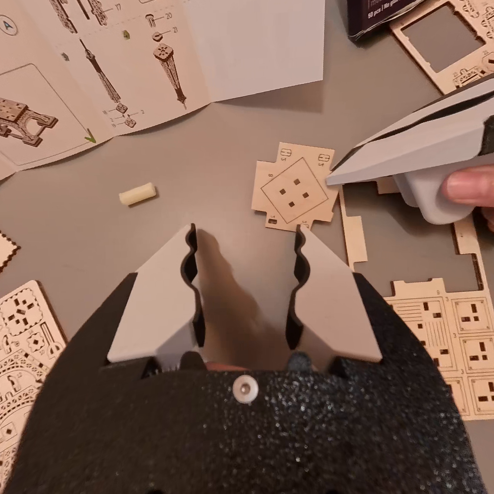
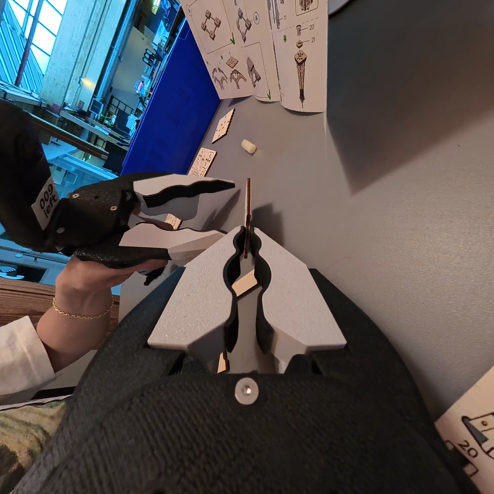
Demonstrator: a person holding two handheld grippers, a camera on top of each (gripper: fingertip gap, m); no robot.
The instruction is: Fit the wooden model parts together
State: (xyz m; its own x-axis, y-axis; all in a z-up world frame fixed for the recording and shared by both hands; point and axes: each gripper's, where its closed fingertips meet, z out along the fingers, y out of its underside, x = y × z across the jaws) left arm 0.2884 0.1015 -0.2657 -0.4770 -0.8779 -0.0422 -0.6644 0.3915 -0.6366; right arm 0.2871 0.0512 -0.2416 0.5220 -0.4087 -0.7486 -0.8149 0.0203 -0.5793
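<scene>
A flat cross-shaped wooden plate (image 1: 294, 189) with a drawn square and several small holes is level over the grey table. My right gripper (image 1: 331, 176) comes in from the right and is shut on the plate's right edge. In the right wrist view the plate (image 2: 248, 203) shows edge-on, pinched between the tips of my right gripper (image 2: 247, 231). My left gripper (image 1: 245, 230) is open and empty, with its tips just short of the plate's near edge. It also shows in the right wrist view (image 2: 227, 208), held by a hand to the left of the plate.
An unfolded instruction sheet (image 1: 93, 66) lies at the back left. Wooden part sheets lie at the right (image 1: 441, 334), back right (image 1: 438, 45) and near left (image 1: 24, 334). A small cream cylinder (image 1: 137, 193) lies left of the plate. A dark box (image 1: 379, 16) stands at the back. The right gripper is farther from the small cream cylinder (image 1: 137, 193), some 12 centimetres, than the left, some 5 centimetres. It turns up in the right wrist view (image 2: 246, 146) as well.
</scene>
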